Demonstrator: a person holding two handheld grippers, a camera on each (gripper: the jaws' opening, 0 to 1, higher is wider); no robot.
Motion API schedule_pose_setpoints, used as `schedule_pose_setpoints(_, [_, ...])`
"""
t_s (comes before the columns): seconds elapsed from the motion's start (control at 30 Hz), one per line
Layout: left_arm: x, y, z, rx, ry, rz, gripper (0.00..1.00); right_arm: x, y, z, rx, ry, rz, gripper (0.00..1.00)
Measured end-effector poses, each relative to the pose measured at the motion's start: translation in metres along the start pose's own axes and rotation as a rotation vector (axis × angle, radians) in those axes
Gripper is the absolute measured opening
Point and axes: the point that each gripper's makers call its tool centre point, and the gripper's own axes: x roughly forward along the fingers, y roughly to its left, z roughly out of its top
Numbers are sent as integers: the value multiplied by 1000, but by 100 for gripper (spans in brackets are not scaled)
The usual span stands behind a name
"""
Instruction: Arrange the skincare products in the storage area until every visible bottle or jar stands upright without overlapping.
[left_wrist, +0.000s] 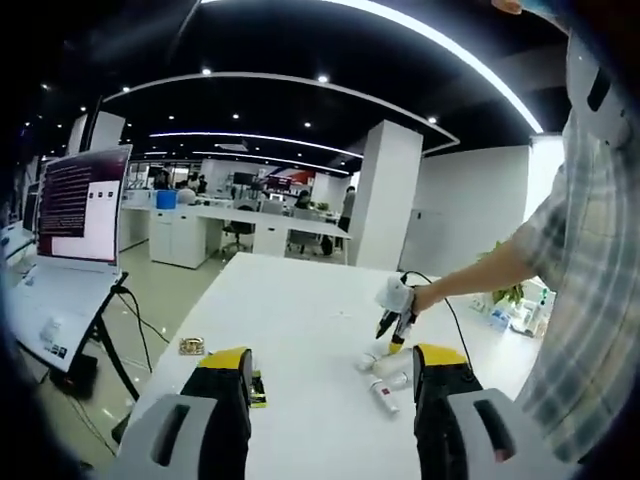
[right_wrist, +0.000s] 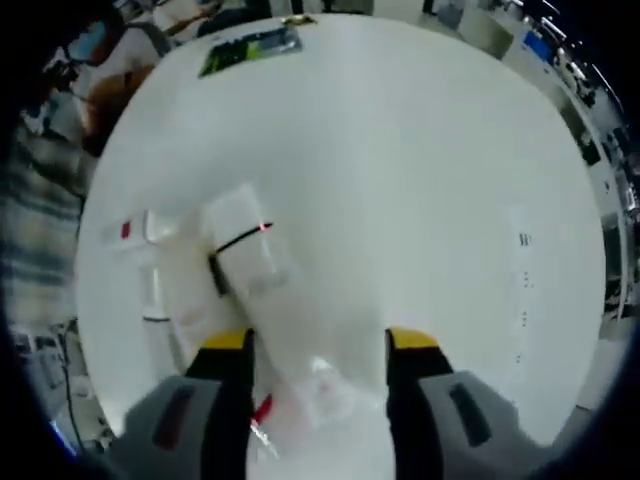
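Observation:
Several white skincare bottles and tubes lie in a loose pile on the white table. Looking down in the right gripper view, a white bottle with a black band lies on its side, with a red-marked tube and another tube left of it. My right gripper hangs open just over them, and a pale blurred item lies between its jaws. In the left gripper view the pile sits near the table's right edge, under the right gripper. My left gripper is open, holding nothing.
A green card and a small dark-and-gold object lie on the table's left side. A laptop on a stand is beyond the left edge. A person's plaid sleeve is on the right. Office desks stand behind.

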Motion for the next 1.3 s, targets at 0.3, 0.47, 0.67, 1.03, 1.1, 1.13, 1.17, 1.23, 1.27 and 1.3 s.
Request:
schedule_pose_setpoints(0.3, [-5,6,-5,-24,6,35,67,7,0,3,-54,37,0,37])
schedule_pose_setpoints(0.47, [0,5,-5,-32,7,34,66,9,-5,3,-58,36,-17,37])
schedule_pose_setpoints(0.67, [9,-3,-6,-31,8,20,66,11,-3,5,-49,77,-24,37])
schedule_pose_setpoints(1.03, [9,-9,-10,-39,9,21,64,9,-2,2,-39,12,-28,30])
schedule_pose_setpoints(1.1, [7,-7,-11,-45,8,25,63,9,0,1,-30,7,-30,28])
schedule_pose_setpoints(1.13, [6,-7,-10,-47,7,26,63,9,1,2,-27,3,-31,27])
schedule_pose_setpoints(1.17, [5,-6,-11,-48,7,30,63,9,1,2,-28,1,-30,25])
schedule_pose_setpoints(1.23, [1,-5,-12,-50,11,33,62,9,3,3,-40,0,-31,22])
schedule_pose_setpoints(1.27, [1,-5,-12,-50,12,32,62,9,3,4,-42,2,-33,21])
schedule_pose_setpoints(1.3, [-2,-5,-15,-46,22,31,62,8,4,6,-57,1,-44,20])
